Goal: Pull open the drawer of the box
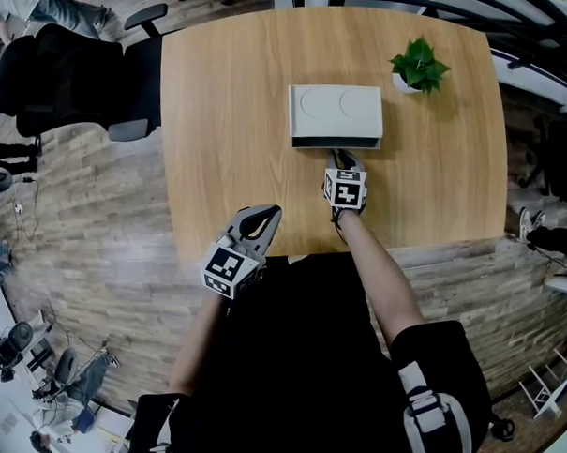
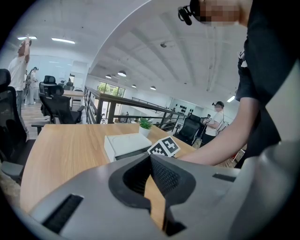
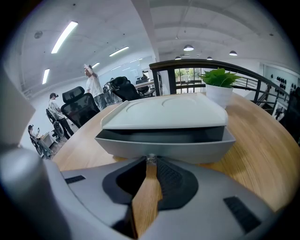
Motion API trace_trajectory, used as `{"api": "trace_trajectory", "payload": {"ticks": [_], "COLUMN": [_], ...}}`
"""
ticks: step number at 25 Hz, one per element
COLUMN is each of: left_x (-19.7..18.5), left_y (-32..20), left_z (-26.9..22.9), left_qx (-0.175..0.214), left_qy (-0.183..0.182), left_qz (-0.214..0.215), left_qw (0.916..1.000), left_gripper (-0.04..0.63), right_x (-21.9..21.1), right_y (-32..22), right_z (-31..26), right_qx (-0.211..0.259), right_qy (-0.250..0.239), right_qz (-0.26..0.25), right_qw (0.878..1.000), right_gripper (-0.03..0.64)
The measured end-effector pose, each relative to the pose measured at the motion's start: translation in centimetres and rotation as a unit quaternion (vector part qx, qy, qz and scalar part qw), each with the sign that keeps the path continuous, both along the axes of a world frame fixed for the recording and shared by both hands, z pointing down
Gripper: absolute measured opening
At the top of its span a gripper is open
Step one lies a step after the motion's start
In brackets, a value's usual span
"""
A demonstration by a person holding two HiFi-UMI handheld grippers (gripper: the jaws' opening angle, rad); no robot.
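Grey, slightly open drawer (image 3: pixel 164 146) of flat plastic box (image 3: pixel 164 112), small knob (image 3: pixel 150 160) clamped in right gripper (image 3: pixel 151 163) (left gripper (image 2: pixel 151 160) closed, empty).

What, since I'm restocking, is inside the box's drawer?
The drawer is slightly open: only a dark gap shows, with nothing visible in it. The box's top covers the rest.

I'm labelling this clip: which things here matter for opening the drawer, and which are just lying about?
Part of the job: box, its drawer, the knob, right tool closed on that knob.
Just about: potted plant, office chair, left tool, empty, jaws together.
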State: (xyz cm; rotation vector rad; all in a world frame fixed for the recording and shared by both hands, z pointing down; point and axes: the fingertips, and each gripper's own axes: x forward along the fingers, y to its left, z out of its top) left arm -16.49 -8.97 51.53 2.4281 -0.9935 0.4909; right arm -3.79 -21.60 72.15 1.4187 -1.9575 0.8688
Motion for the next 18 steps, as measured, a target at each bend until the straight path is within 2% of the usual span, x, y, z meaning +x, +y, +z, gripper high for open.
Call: {"api": "trace_trajectory", "payload": {"ticks": [18], "left_x": [0.7], "left_y": [0.5], "left_z": [0.1], "left_qx": [0.001], "left_qy": [-0.002], "left_qz": [0.008], "left_qw": [1.0000], "left_gripper": [0.023], "right_x": [0.1], "right_y": [2.6], "right_z": [-0.1], "right_qx": [-0.004], "right_qy": [0.008], "right_qz": [0.001], "right_qw": [1.000], "right_gripper": [0.083]}}
